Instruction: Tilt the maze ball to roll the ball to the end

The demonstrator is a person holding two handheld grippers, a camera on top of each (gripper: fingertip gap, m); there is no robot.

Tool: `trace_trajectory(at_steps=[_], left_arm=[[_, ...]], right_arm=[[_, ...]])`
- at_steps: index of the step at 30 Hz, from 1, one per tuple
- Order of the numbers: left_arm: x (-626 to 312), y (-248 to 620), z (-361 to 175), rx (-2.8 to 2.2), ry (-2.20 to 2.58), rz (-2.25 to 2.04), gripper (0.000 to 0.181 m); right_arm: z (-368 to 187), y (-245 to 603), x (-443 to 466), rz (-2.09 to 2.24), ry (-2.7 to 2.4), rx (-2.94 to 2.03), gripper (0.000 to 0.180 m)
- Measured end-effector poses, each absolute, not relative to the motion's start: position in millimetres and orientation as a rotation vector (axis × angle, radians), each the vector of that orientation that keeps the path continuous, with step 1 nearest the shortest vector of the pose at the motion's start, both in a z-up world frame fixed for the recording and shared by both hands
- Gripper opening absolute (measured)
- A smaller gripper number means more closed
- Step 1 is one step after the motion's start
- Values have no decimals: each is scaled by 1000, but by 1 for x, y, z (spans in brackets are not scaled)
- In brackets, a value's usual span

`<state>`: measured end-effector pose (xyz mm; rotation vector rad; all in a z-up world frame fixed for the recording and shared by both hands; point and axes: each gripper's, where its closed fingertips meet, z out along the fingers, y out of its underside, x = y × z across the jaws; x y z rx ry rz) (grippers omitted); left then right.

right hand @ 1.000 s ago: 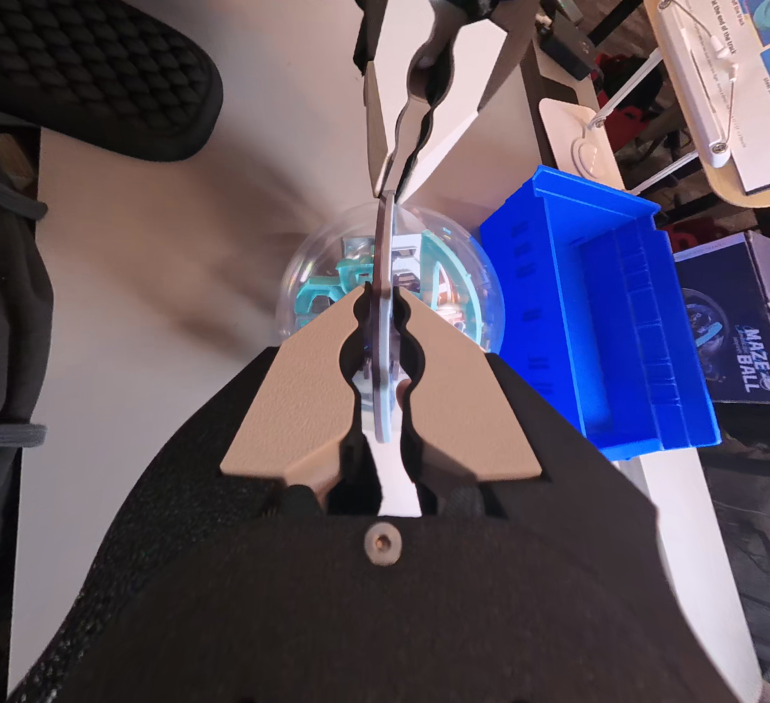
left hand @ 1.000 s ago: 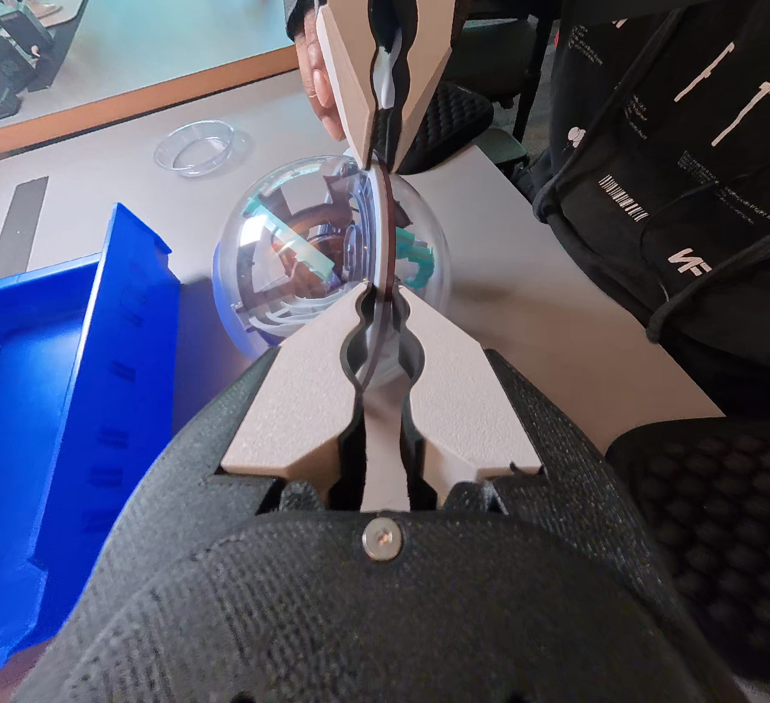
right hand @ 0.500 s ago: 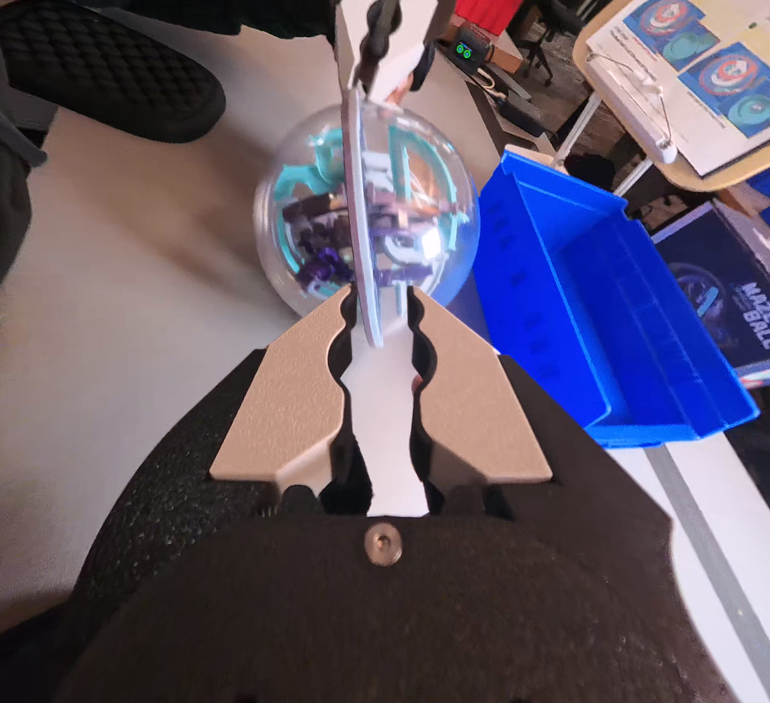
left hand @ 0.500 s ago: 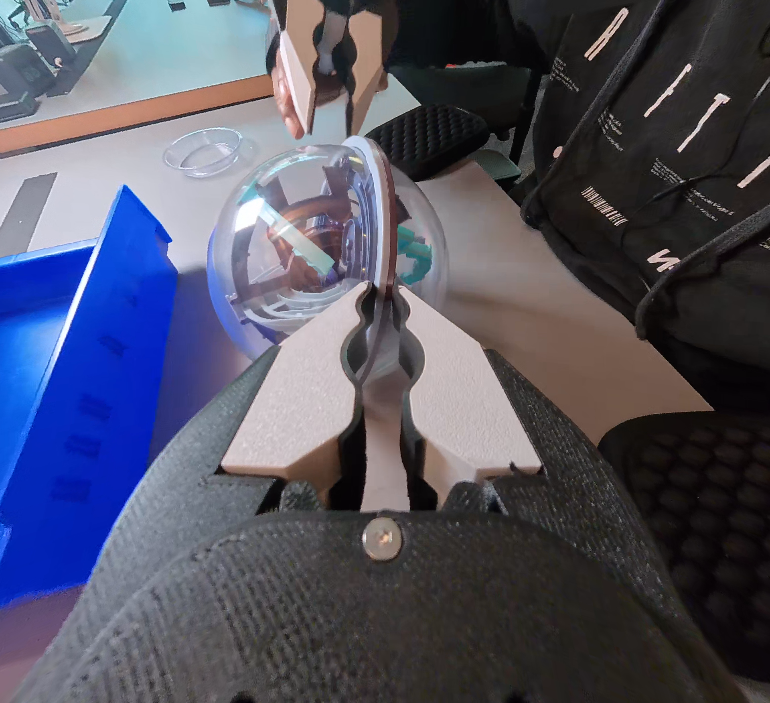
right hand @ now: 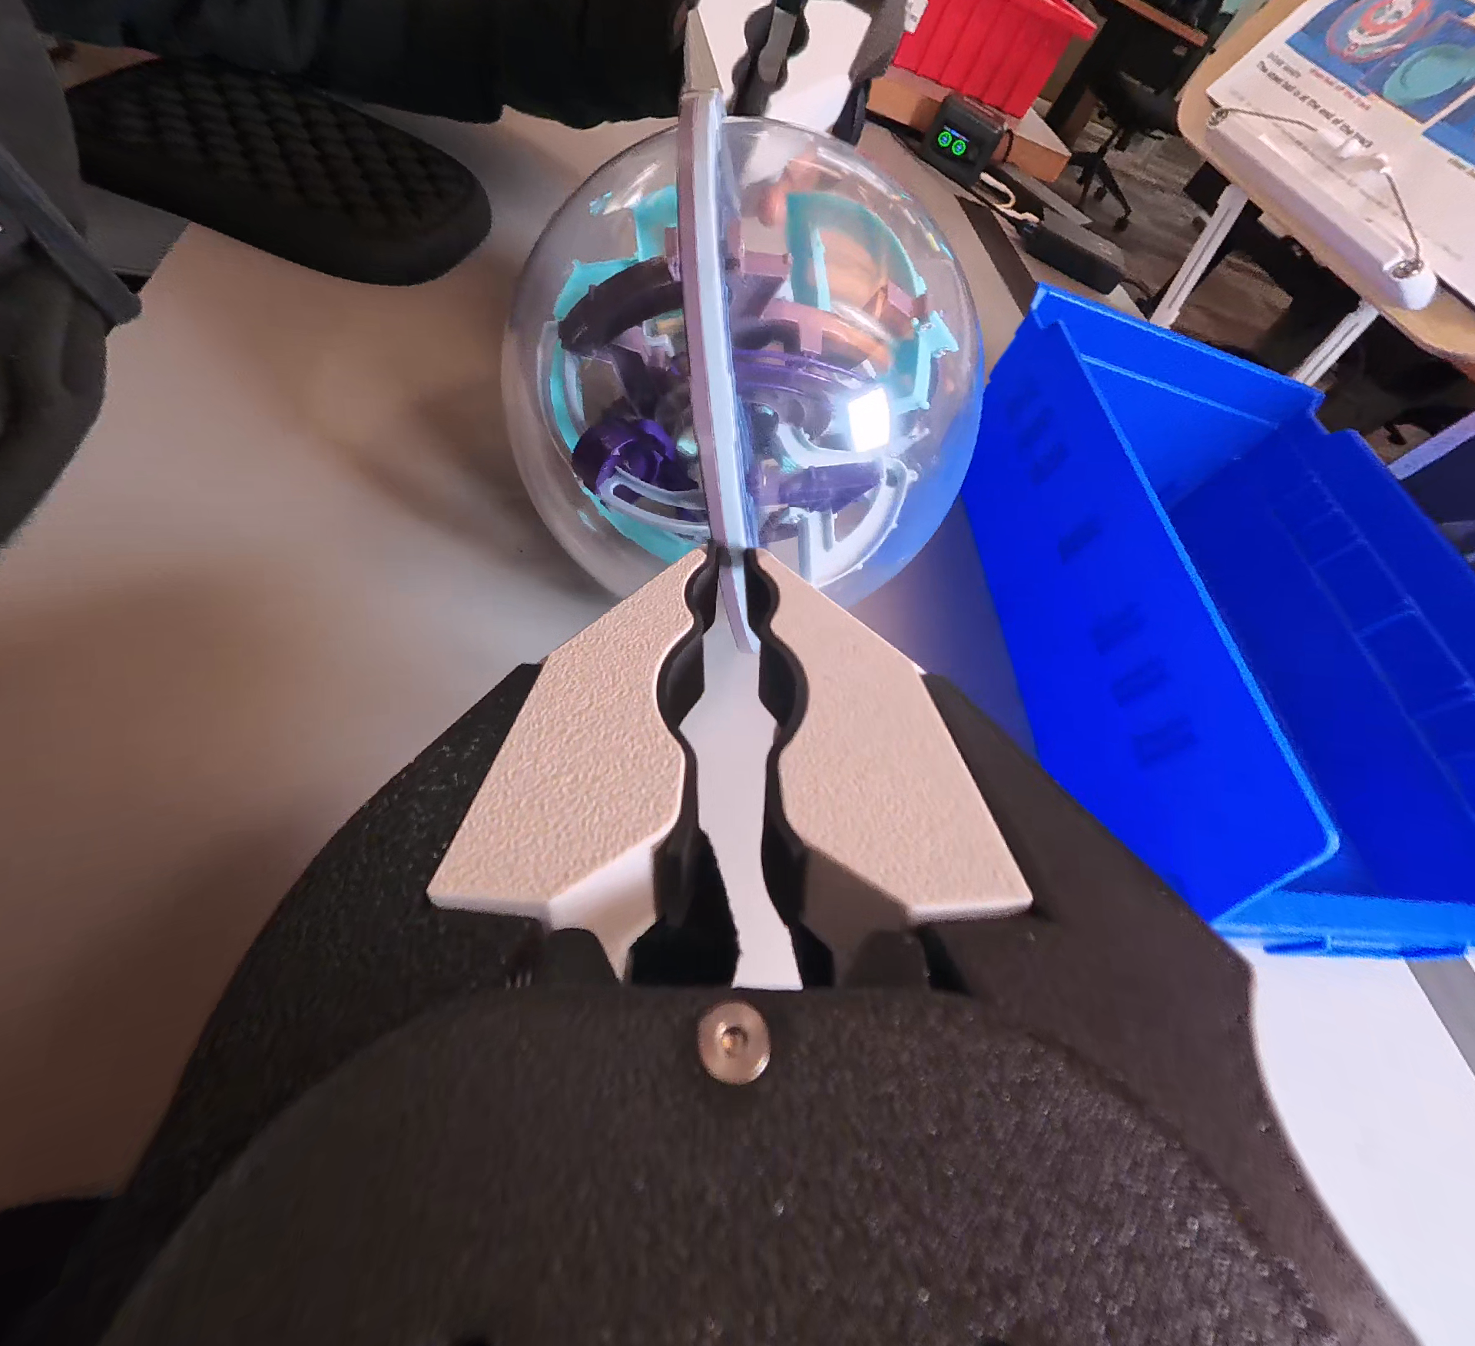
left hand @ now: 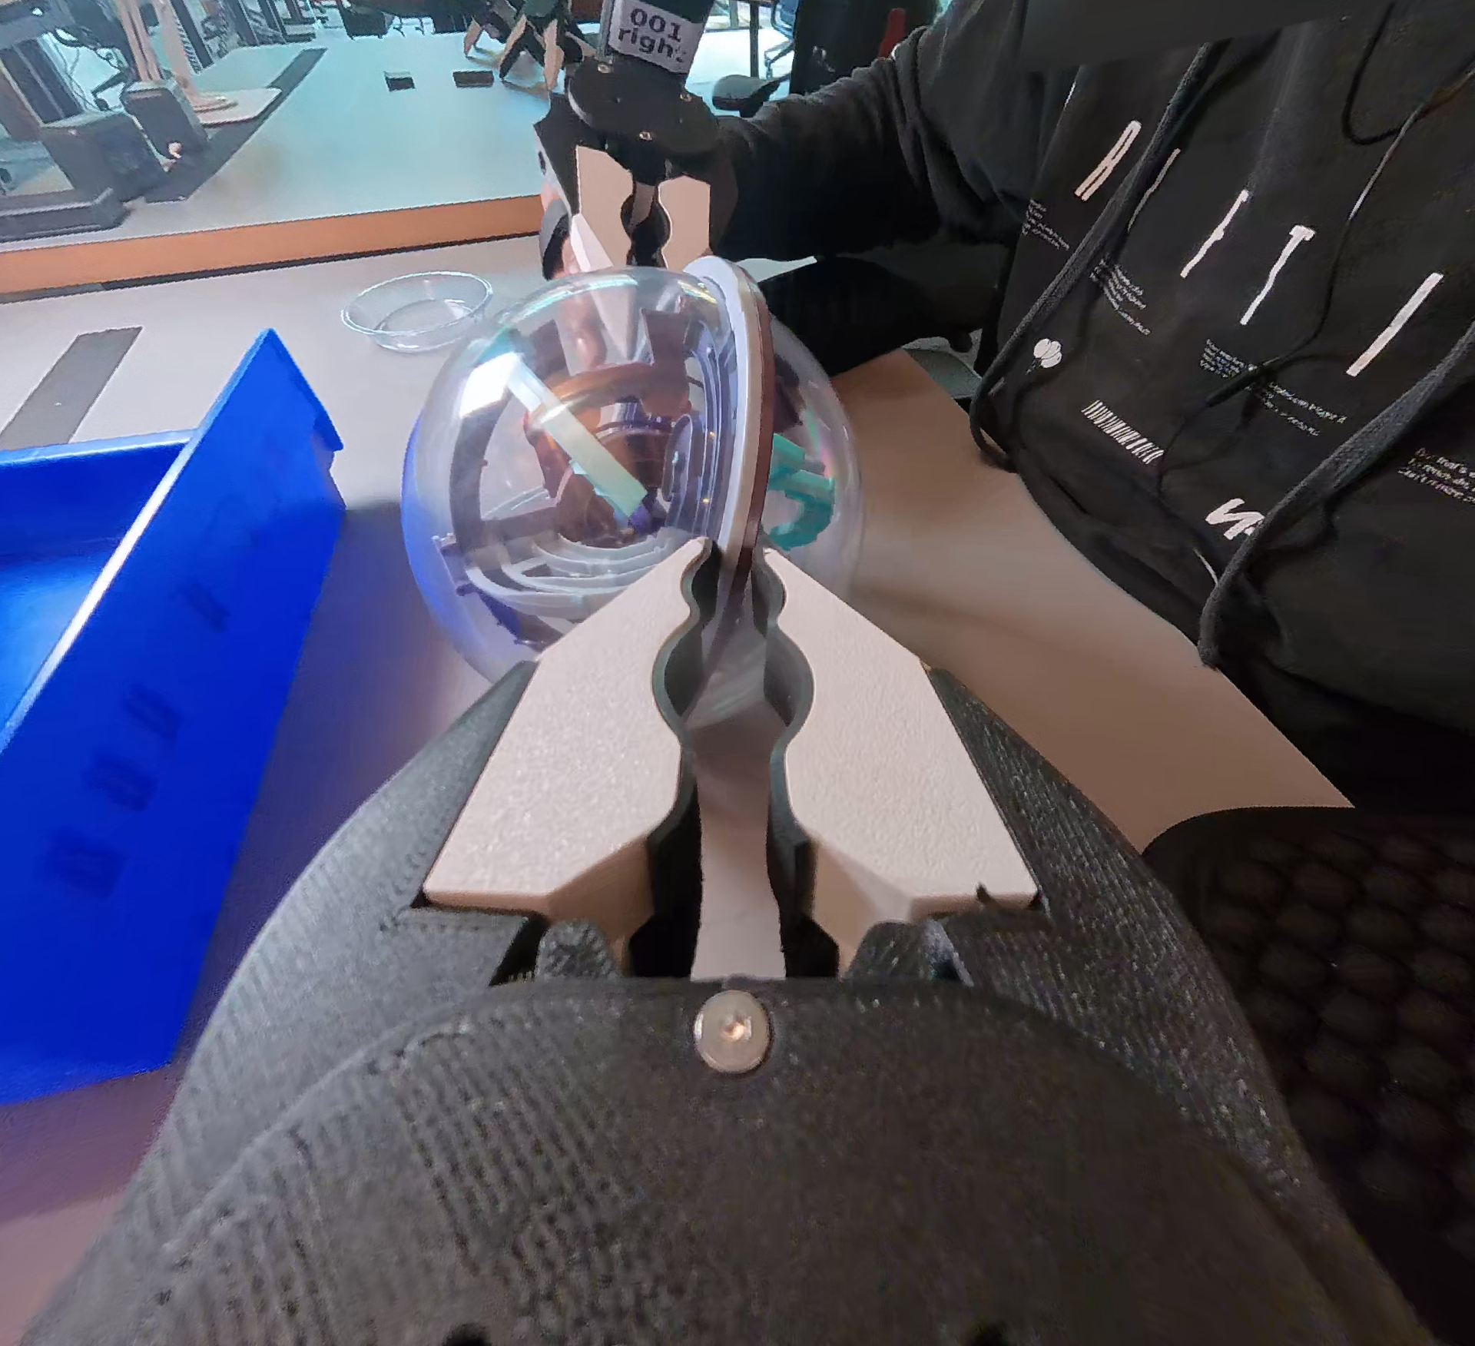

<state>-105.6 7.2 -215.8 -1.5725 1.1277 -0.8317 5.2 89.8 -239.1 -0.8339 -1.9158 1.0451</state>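
The maze ball [left hand: 607, 446] is a clear sphere with teal, purple and brown tracks inside and a flat rim around its middle. It is held edge-on between my two grippers over the white table [left hand: 998, 589]. My left gripper [left hand: 730, 561] is shut on the near part of the rim. My right gripper [right hand: 730, 557] is shut on the opposite part of the rim [right hand: 710, 350]. Each gripper also shows at the ball's far side in the other view: the right one [left hand: 630, 246], the left one [right hand: 766, 62]. I cannot pick out the small ball inside.
A blue bin [left hand: 120, 669] stands close beside the ball, also in the right wrist view [right hand: 1197, 629]. A clear round dish [left hand: 419, 306] lies behind it. A person in a black hoodie [left hand: 1237, 350] sits at the table's edge. A black mesh pad [right hand: 279, 174] lies nearby.
Both views have swung from looking down to nearly level, turning the maze ball. My right gripper opened and came off the rim half a second ago; it is shut on it again.
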Motion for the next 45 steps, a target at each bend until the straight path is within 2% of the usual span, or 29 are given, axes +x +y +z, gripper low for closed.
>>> trace_trajectory(at_steps=[11,16,24,32,37,41,43,45], left_arm=[[-108,4,-221,-1549,1080,-831,7],[-110,3,-222,-1541,1068,-834,7],[-111,3,-221,-1546,1044,-838,7],[-108,3,-226,-1550,1036,-826,7],[-114,0,-229,-1549,1013,-842,7],[-116,0,-231,-1546,1000,-852,7],[-116,1,-231,-1544,996,-861,7],[-118,2,-231,-1545,982,-863,7]], right_arm=[[-226,87,3,944,-1965,-789,0],[-239,106,2,932,-1971,-860,15],[-251,101,-3,968,-1996,-854,0],[-231,100,-3,860,-2059,-825,0],[-243,112,-4,813,-2089,-879,17],[-255,111,-15,845,-2073,-881,15],[-255,108,-18,873,-2079,-863,7],[-254,107,-17,874,-2100,-837,7]])
